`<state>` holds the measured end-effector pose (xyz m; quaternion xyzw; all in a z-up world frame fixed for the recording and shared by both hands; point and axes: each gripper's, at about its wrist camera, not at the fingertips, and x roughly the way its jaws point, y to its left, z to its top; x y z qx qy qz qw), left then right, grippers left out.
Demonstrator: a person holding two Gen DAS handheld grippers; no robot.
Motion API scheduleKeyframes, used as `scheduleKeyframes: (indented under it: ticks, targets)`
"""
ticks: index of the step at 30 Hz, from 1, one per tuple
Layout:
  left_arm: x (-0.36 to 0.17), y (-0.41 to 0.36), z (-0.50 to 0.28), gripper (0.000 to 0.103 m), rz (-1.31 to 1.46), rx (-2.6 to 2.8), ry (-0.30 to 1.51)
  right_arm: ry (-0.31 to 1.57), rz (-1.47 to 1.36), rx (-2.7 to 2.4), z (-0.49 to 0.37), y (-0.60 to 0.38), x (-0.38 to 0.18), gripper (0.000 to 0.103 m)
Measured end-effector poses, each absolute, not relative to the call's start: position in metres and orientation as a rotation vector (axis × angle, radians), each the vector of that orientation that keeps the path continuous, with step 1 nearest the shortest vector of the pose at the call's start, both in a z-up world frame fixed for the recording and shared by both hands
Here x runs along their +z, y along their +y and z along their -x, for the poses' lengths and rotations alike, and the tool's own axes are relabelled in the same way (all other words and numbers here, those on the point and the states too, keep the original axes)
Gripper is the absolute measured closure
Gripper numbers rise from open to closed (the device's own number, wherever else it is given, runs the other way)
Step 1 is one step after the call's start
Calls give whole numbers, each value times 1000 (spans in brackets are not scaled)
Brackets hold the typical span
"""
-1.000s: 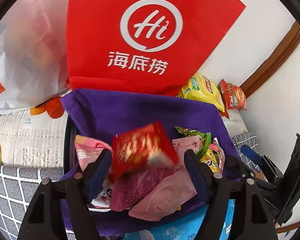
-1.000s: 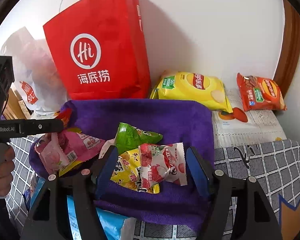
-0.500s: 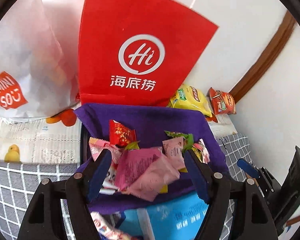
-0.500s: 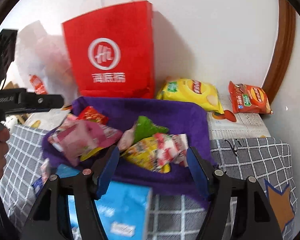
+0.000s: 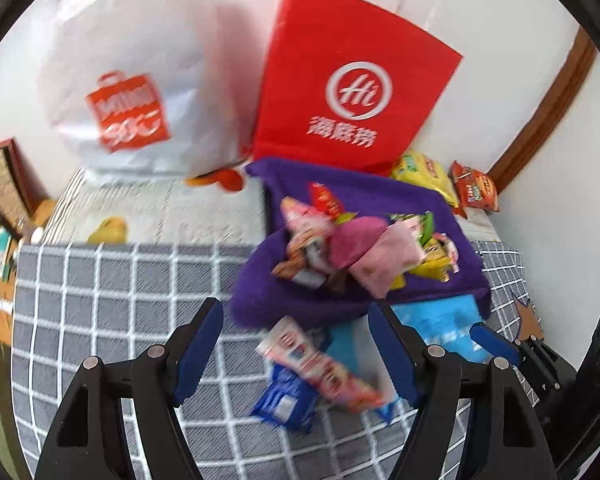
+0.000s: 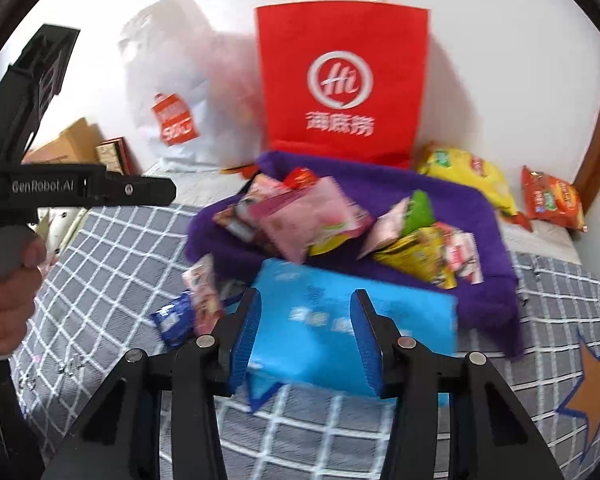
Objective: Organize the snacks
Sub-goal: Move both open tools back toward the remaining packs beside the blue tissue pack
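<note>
Snacks (image 6: 300, 216) in purple-lined basket (image 6: 488, 216), right gripper (image 6: 304, 332) closing, seemingly empty.

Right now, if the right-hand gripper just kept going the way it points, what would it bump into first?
Most likely the light blue packet, lying directly between and ahead of the closing, empty right gripper. Depth is unclear, but nothing else appears nearer.

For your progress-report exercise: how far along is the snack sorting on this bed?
Done: a heap of packets already lies on the purple cloth. In hand: nothing; the left gripper is open and empty, the right gripper's jaws are closing on nothing. Left: the dark blue packet, the chip bags by the wall.
</note>
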<state>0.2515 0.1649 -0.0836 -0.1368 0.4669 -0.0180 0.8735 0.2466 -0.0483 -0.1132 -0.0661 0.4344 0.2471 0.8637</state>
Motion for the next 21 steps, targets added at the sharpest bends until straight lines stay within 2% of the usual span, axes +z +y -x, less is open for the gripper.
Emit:
scheduleKeyframes:
  ticks: [21]
  targets:
    - [-133,237,-223,30,416,2,1017,976,487,602,-241,53,-163,58]
